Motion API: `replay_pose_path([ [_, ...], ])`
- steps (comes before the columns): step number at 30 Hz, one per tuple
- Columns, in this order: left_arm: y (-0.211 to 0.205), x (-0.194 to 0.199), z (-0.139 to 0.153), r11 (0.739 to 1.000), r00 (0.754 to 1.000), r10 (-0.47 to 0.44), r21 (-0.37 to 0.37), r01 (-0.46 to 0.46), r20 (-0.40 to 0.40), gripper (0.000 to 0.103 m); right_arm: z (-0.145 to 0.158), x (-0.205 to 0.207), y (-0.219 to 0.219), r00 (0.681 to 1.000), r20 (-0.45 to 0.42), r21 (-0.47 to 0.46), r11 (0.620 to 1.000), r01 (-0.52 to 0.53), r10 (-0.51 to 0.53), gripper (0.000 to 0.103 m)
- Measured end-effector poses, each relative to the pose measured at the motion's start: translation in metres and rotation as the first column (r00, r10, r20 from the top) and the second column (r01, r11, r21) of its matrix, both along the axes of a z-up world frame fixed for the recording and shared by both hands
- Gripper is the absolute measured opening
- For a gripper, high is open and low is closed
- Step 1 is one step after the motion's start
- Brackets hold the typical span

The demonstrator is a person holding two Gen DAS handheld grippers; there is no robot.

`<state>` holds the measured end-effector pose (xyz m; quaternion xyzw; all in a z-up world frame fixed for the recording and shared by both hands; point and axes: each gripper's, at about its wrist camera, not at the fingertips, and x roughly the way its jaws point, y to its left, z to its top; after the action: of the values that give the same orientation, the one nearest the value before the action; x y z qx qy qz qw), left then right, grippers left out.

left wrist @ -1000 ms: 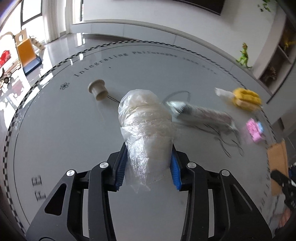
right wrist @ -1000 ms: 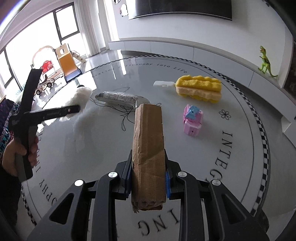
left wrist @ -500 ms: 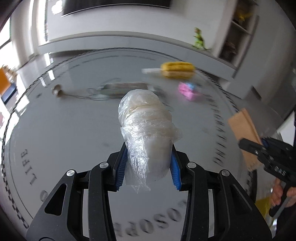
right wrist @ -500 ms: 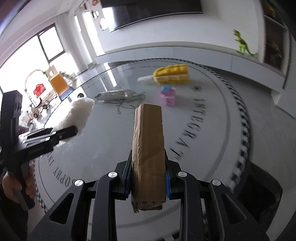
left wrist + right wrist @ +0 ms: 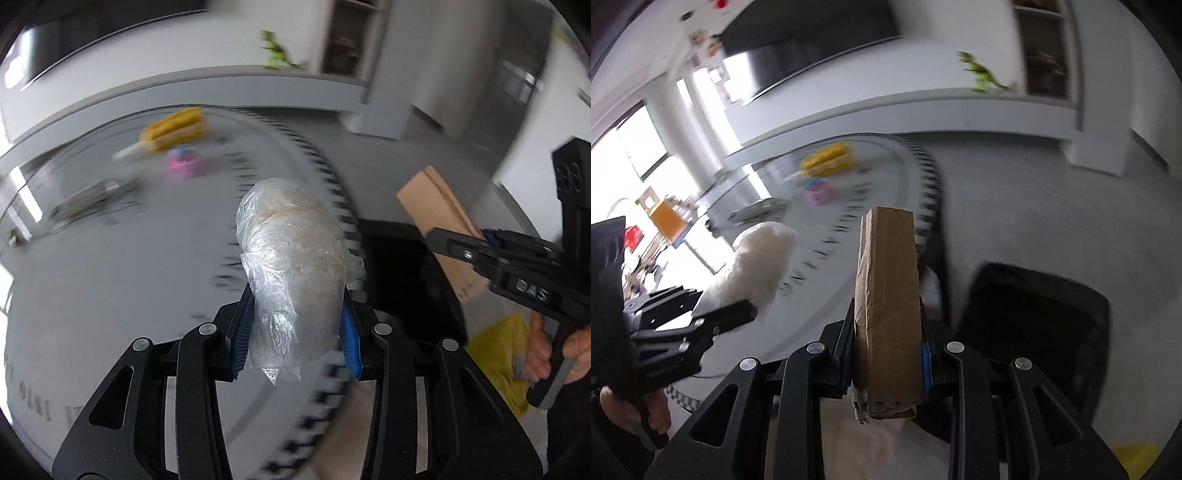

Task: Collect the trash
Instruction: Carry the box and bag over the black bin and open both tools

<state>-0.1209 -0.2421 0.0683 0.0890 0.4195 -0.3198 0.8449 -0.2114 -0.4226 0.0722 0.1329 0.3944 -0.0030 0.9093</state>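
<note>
Round table (image 5: 110, 295) edge, black bin (image 5: 1034, 325) just beyond. Left gripper (image 5: 295, 332) clamps the plastic wad (image 5: 291, 266), right gripper (image 5: 886, 354) pinches folded cardboard (image 5: 888, 295). Both views blur; letting go too soon probably misses the bin.

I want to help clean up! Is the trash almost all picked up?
Partly. In hand: the left gripper is shut on a crumpled plastic bag, and the right gripper is shut on a folded cardboard piece, near a dark bin beside the table. Nothing shows as dropped in yet. Left on the table: a blurry silver wrapper, plus yellow and pink toys.
</note>
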Motion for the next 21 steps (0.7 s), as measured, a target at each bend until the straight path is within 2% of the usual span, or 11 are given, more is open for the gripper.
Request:
replay_pose_path([
  [3,-0.036,-0.017,-0.005,0.995,0.995,-0.101,0.014,0.101,-0.01,0.04,-0.006,-0.023,-0.026,0.996,-0.022,-0.011,0.996,0.089,-0.089,0.029],
  [7,-0.079,-0.034,-0.018,0.976,0.976,-0.215,0.032,0.216,-0.042,0.04,-0.016,-0.043,-0.057,0.982,-0.052,-0.033,0.983,0.183,-0.184,0.029],
  [9,-0.097,-0.04,-0.026,0.966,0.966,-0.251,0.04,0.254,-0.06,0.04,-0.023,-0.05,-0.071,0.969,-0.075,-0.078,0.97,0.231,-0.237,0.029],
  [14,-0.135,-0.044,-0.052,0.945,0.942,-0.312,0.058,0.321,-0.127,0.042,-0.037,-0.05,-0.092,0.952,-0.118,-0.089,0.958,0.274,-0.284,0.03],
  [15,-0.14,-0.043,-0.057,0.941,0.935,-0.323,0.059,0.334,-0.146,0.049,-0.04,-0.047,-0.096,0.95,-0.137,-0.089,0.958,0.271,-0.281,0.033],
  [16,-0.148,-0.041,-0.064,0.934,0.926,-0.334,0.068,0.349,-0.175,0.057,-0.044,-0.045,-0.099,0.946,-0.157,-0.088,0.959,0.271,-0.282,0.047],
  [17,-0.154,-0.039,-0.069,0.937,0.929,-0.321,0.083,0.34,-0.187,0.085,-0.046,-0.044,-0.102,0.937,-0.164,-0.106,0.95,0.293,-0.308,0.066],
  [18,-0.156,-0.04,-0.07,0.941,0.934,-0.307,0.091,0.327,-0.182,0.097,-0.048,-0.044,-0.105,0.925,-0.161,-0.133,0.936,0.325,-0.344,0.072],
  [19,-0.156,-0.039,-0.071,0.945,0.94,-0.295,0.091,0.313,-0.171,0.097,-0.048,-0.045,-0.108,0.914,-0.148,-0.159,0.921,0.355,-0.378,0.074],
  [21,-0.155,-0.038,-0.072,0.948,0.943,-0.285,0.093,0.304,-0.173,0.097,-0.049,-0.047,-0.109,0.914,-0.143,-0.153,0.921,0.359,-0.38,0.074],
])
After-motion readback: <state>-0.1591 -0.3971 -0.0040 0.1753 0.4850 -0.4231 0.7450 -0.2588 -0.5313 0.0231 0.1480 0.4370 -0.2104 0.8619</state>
